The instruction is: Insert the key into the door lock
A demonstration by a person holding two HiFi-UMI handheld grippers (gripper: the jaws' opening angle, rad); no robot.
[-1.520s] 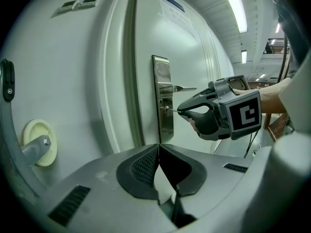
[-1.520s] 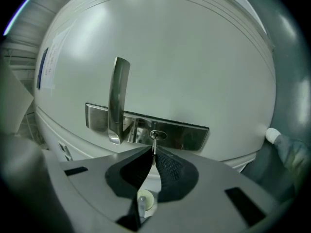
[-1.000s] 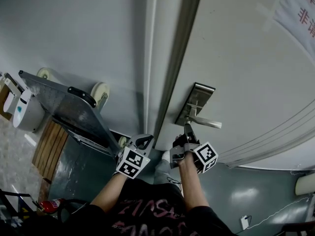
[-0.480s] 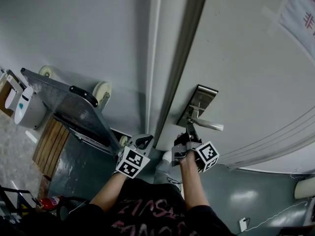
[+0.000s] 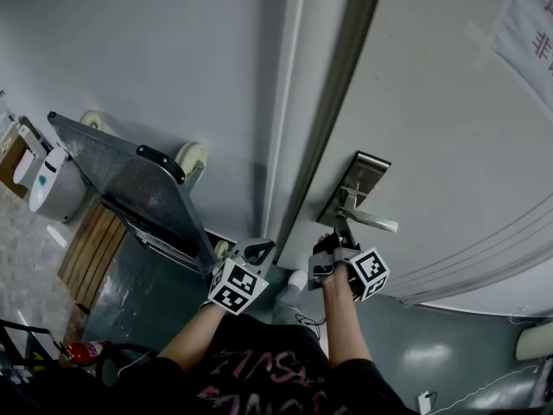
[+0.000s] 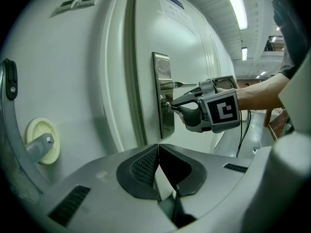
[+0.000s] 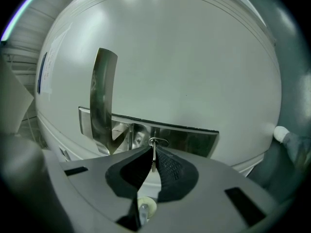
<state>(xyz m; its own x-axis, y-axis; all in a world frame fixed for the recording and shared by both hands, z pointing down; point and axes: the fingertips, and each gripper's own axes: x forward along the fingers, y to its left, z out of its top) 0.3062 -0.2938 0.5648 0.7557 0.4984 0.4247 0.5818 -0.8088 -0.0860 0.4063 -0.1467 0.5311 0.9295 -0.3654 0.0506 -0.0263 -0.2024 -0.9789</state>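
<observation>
Key [image 7: 153, 160]: thin metal blade, pinched edge-on between the jaws of the right gripper [image 7: 154, 153]; tip at keyhole [image 7: 157, 142], frame centre.
Lock plate [image 7: 194, 139]: steel, on pale door [image 7: 194, 57]; handle [image 7: 103, 96] at left.
Left gripper [image 6: 158, 148]: jaws pressed together, empty, lower centre, clear of door.

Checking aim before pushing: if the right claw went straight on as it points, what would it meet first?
The round keyhole in the shiny steel lock plate. The thin metal key pinched in the right claw seems to have its tip right at it, though depth is unclear.
</observation>
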